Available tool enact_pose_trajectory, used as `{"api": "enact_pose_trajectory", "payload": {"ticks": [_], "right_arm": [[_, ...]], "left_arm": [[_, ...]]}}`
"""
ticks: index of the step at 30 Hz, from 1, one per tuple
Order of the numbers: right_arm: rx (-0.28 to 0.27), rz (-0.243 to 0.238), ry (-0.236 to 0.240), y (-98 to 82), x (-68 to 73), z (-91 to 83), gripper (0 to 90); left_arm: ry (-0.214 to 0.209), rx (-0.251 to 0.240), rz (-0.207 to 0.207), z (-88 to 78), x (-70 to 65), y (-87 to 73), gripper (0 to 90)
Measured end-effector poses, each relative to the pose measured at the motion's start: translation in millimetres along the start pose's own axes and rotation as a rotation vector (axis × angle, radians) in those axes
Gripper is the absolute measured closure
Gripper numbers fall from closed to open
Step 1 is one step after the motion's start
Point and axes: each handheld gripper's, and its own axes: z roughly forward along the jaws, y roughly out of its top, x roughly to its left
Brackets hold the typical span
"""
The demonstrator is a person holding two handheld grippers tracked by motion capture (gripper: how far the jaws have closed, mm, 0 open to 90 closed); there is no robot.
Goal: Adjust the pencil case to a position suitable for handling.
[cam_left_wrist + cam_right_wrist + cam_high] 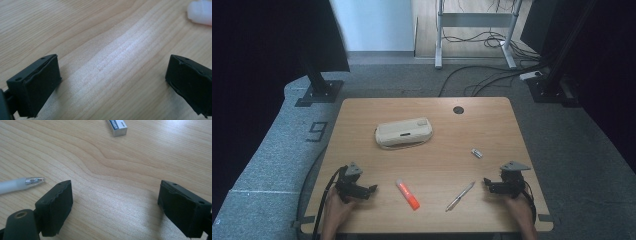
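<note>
Pale wood grain runs across the desk [362, 115], where the left tool [373, 189] and right tool [486, 182] rest near the front edge, both with jaws wide and nothing between them. An orange marker [407, 194] lies just beside the left tool, a clear pen [460, 196] near the right. A cream pencil case [403, 132] sits farther back, a small eraser [476, 153] to its right.

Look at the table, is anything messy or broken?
Nothing looks broken or spilled. The case, marker, pen and eraser lie loose on the table, each pointing its own way. Both claws, left and right, are open and hold nothing.
</note>
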Motion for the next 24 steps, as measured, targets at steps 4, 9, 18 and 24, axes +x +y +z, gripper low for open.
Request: {"api": "enact_pose_trajectory", "payload": {"ticks": [4,9,18,24], "right_arm": [[0.0,-0.001,0.001,0.0,0.0,0.0,12.3],[0.0,-0.001,0.001,0.0,0.0,0.1,12.2],[0.0,-0.001,0.001,0.1,-0.1,0.1,12.2],[0.0,-0.001,0.001,0.1,-0.1,0.1,12.2]], "left_arm": [[0.005,0.0,-0.006,0.4,-0.7,0.6,0.0],[0.005,-0.002,-0.006,0.7,-1.3,1.3,0.6],[0.023,-0.003,-0.026,2.1,-3.6,2.6,0.5],[0.023,-0.005,-0.027,2.1,-2.9,3.0,1.3]]}}
